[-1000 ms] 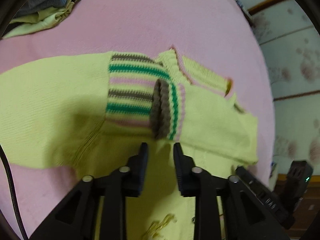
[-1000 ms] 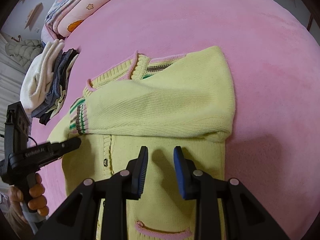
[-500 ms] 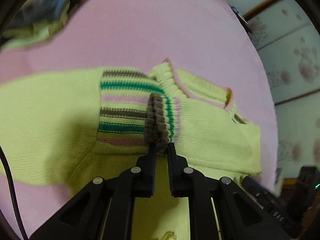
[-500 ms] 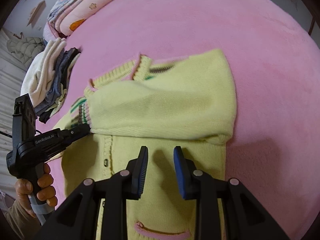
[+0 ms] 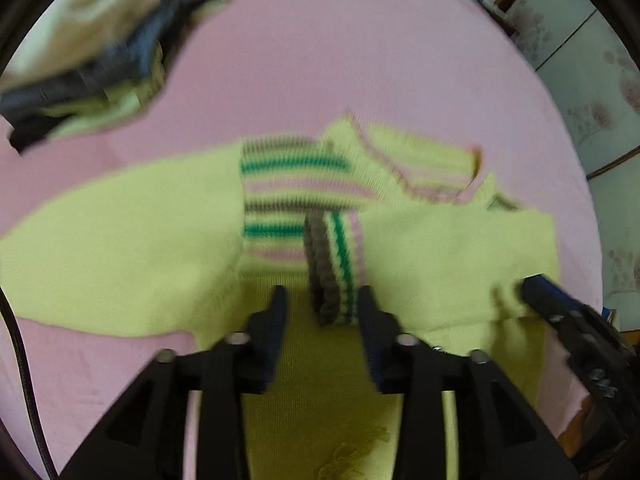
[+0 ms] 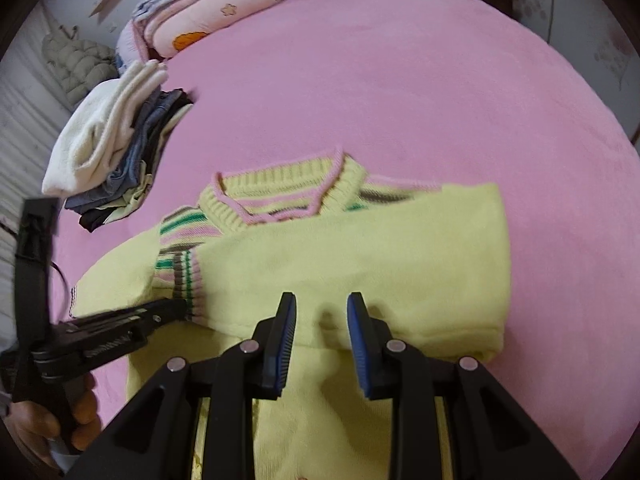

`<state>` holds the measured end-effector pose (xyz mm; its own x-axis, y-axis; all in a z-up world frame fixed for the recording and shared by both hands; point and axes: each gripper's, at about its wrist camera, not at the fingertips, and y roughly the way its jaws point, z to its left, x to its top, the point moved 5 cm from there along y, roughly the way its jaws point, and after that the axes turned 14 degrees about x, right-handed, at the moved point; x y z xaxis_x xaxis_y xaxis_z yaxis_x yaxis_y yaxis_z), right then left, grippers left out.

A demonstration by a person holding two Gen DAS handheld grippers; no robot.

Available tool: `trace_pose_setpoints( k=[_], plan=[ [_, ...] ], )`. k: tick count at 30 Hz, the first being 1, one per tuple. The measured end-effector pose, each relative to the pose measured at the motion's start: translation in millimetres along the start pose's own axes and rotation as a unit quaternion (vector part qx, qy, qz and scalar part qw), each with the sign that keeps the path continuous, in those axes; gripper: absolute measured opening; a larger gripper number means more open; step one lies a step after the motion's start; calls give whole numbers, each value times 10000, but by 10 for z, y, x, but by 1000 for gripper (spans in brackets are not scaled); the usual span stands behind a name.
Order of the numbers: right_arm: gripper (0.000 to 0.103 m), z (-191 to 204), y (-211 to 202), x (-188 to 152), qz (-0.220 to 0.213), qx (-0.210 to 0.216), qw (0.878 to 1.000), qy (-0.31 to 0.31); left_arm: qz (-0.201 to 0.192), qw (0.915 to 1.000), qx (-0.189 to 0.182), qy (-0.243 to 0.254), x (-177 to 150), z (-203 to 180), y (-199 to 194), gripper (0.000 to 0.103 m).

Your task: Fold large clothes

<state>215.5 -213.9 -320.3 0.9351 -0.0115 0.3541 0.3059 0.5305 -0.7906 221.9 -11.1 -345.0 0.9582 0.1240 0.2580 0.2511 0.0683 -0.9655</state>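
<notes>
Left wrist view: left gripper [image 5: 322, 312], jaws wide apart, nothing clamped. Striped cuff [image 5: 334, 268] of the folded sleeve lies in the gap between the fingers; whether either finger touches it cannot be told through motion blur. Yellow-green cardigan [image 5: 120, 248] spreads flat beyond and beneath the fingers on the pink bedcover [image 5: 340, 60]; second sleeve extends left, its end cut off by the frame edge. Ribbed collar [image 5: 420, 164] lies past the cuff, edges smeared. Right gripper [image 5: 568, 320] enters at the right edge, tip at the garment's fold; its jaws are not readable from here. Stack of folded clothes [image 5: 92, 60], upper left, heavily blurred, partly cropped.

Right wrist view: right gripper [image 6: 322, 340], jaws open, holding nothing, tips just above the lower edge of the sleeve [image 6: 360, 264] folded across the cardigan's chest. Cardigan's hem hidden under the gripper body. Left gripper [image 6: 120, 324] reaches in from the left toward the cuff [image 6: 180, 276]; hand [image 6: 60, 420] on its handle, partly cropped. Clothes stack [image 6: 112, 148] and quilt pile [image 6: 200, 4] lie well apart, far side.
</notes>
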Motion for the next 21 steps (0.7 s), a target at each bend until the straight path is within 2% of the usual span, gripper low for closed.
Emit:
trace_pose_setpoints(
  k=[2,4,8,11,15,16,21],
  plan=[
    [26,40,47,33,22,76,9999,-84,-279,9993,-230,-61,41,-37,-147,42],
    [26,105,135,77,78,204,9996,-184,-341,9980,-526,45,75,-152,-154,42],
    [27,69,375,140,218,141,9990,-357,77,9988,-443,172,136,-360,243,42],
    [26,-148,444,157,285,-198,9989,-306,87,9995,-265,153,181,-352,405,42],
    [14,-567,241,201,139,-821,9961,-276,53,9995,-243,190,215,-294,439,42],
    [3,-650,178,205,85,-875,9959,-224,45,9995,-248,207,229,-281,435,42],
    [1,-971,-48,155,19,-983,9950,190,31,9993,-238,299,179,-255,377,42]
  ],
)
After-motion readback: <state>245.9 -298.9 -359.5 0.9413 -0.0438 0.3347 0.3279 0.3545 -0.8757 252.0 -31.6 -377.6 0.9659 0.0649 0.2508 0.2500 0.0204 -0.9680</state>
